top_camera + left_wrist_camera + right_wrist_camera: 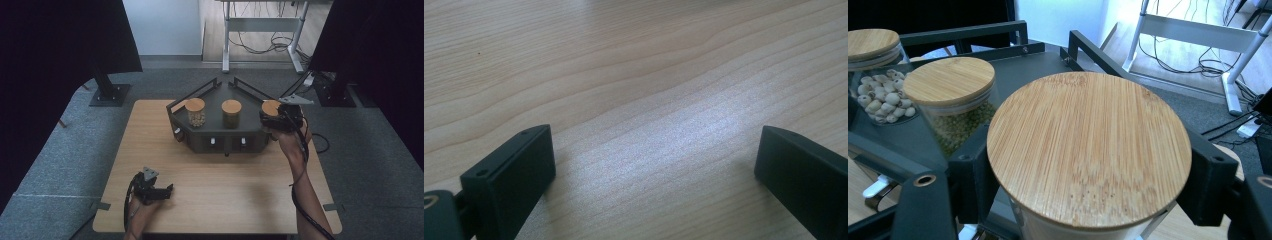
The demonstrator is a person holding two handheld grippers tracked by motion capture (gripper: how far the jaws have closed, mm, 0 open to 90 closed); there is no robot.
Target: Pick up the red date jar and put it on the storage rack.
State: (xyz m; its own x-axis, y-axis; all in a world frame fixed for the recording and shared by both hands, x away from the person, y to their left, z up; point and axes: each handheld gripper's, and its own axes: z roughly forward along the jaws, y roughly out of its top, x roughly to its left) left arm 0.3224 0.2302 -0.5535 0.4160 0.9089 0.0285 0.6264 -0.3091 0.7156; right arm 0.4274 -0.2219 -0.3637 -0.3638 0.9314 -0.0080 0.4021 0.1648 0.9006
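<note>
1. The high view looks down from above at the whole table (210,195).
2. The left gripper view sits very close to the table wood.
3. The right gripper view looks closely at the jars (1088,150) on the rack (220,137), which the high view shares.

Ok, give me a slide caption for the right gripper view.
Right gripper shut on a bamboo-lidded jar at the black tray, beside the jars of green beans and pale seeds.

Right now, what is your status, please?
Right gripper shut on bamboo-lidded jar at tray right end. Left gripper open over table. Green-bean jar close beside.
</note>
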